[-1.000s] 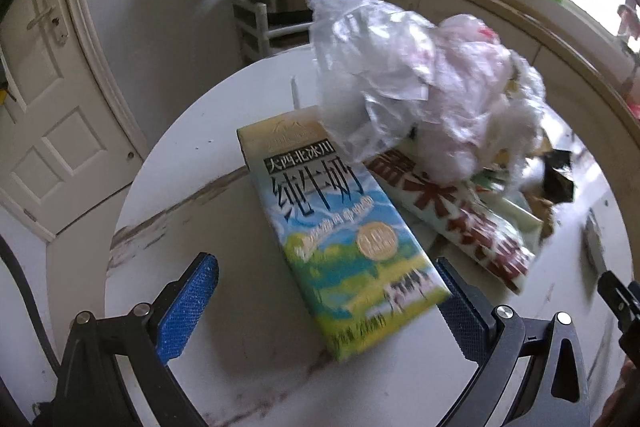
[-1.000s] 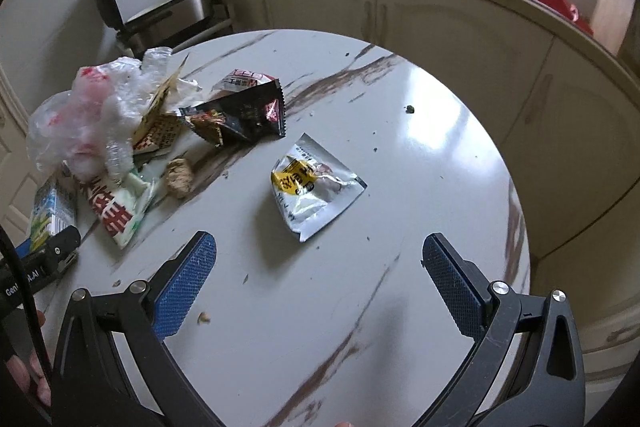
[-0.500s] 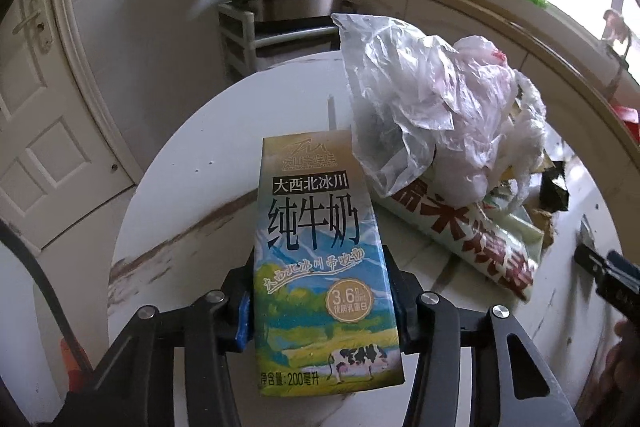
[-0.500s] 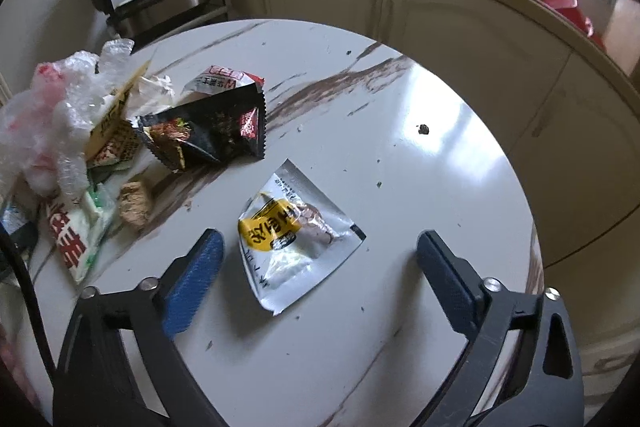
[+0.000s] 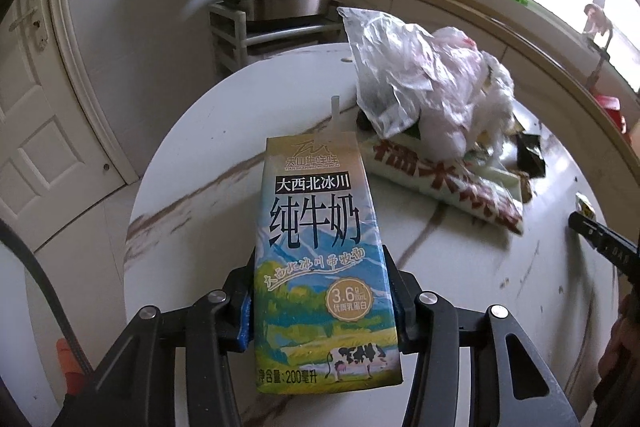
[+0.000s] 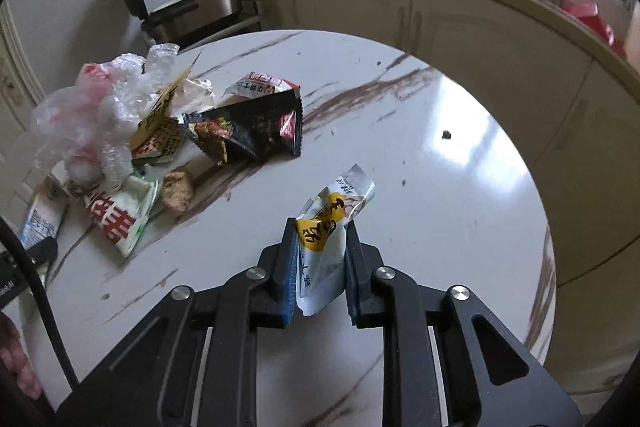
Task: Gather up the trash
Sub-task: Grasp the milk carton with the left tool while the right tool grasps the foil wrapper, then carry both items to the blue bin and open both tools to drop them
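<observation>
Both claws have just closed: the left claw (image 5: 322, 301) grips a milk carton (image 5: 320, 255), the right claw (image 6: 320, 267) a crumpled snack wrapper (image 6: 326, 239), apparently ready to lift off the counter (image 6: 440, 195).

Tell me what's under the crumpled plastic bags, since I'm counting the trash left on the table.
Under the plastic bags, a green-and-white wrapper with red characters sticks out, beside a yellow-brown wrapper. Anything deeper under the pile is covered.

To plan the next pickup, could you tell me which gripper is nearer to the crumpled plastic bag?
Left: the left gripper holds the milk carton just before the plastic bag; the right gripper is farther off.
</observation>
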Tool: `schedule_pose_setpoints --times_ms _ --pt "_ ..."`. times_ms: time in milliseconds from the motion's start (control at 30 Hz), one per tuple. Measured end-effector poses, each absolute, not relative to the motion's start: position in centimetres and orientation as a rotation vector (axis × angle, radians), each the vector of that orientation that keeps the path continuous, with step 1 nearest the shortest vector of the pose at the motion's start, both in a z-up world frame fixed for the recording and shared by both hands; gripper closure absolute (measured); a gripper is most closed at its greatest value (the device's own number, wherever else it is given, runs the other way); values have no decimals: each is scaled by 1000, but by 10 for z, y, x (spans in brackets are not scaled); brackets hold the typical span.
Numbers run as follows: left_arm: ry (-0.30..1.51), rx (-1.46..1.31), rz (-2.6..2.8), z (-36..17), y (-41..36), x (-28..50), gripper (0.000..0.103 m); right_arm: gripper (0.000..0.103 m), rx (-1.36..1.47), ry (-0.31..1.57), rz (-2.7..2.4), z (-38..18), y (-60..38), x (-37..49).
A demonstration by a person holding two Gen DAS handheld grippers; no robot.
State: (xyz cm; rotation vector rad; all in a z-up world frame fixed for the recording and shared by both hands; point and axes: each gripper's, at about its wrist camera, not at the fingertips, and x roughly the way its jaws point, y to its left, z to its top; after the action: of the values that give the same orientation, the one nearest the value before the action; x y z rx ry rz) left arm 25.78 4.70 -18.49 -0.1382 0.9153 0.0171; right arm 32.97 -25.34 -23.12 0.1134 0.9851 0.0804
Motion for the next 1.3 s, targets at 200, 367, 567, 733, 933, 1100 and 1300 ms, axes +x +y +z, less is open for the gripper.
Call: schedule_pose_setpoints --times_ms 200,367,567,733,933,1100,1300 --pt "915 -133 -24 -176 47 228 58 85 175 984 116 -229 -259 309" --pt "896 -127 -52 -160 43 207 58 85 206 964 142 -221 -259 290" --pt "845 -97 -97 -131 26 175 58 85 226 920 165 -205 -259 267" --pt "799 -37 -169 -105 -11 152 58 85 258 872 161 -191 -273 245" --pt "730 62 -302 -75 -86 133 58 85 298 799 102 -170 -313 216" --pt "697 116 -432 -64 -154 124 58 85 340 747 -3 -159 -373 186" --pt "750 177 -644 -84 -256 121 58 85 418 752 -173 -177 -456 150"
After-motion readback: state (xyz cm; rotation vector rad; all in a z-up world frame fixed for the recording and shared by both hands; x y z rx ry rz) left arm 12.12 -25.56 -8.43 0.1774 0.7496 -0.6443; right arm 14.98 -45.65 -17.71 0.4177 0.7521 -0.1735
